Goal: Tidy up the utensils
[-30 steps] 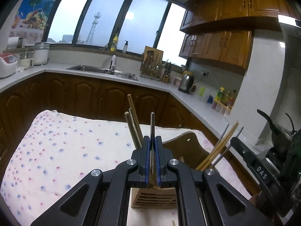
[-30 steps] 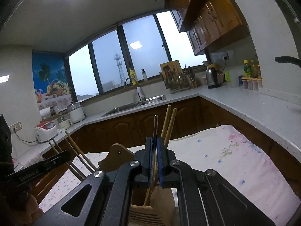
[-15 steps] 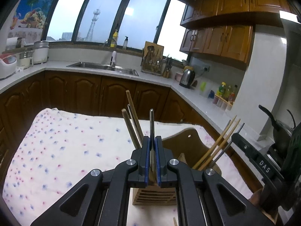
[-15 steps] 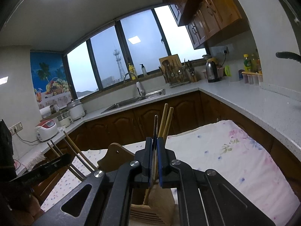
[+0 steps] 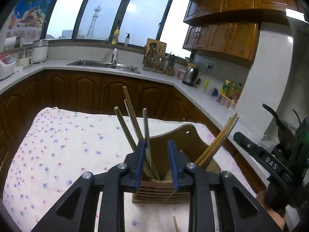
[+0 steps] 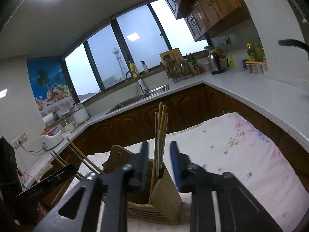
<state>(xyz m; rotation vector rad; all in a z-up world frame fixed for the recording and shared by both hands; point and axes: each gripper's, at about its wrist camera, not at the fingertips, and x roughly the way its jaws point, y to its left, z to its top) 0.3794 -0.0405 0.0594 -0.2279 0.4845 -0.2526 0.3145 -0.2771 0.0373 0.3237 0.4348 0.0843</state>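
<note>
Both grippers open over the holder, chopsticks standing inside

Left gripper [image 5: 156, 163] jaws apart, metal chopstick [image 5: 146, 133] loose between them, tip down in holder [image 5: 173, 147]; right gripper [image 6: 159, 164] jaws apart around a bundle [image 6: 161, 135] in the holder's near slot; holder sits on the floral cloth [image 5: 63, 145] over the desk; more sticks [image 5: 222, 137] lean in the far slot; best to lift both grippers straight up, clear of the tops, so nothing gets dragged or tipped.

floral-clothed table [image 5: 63, 145] under wooden holder [image 5: 162, 191]
</note>
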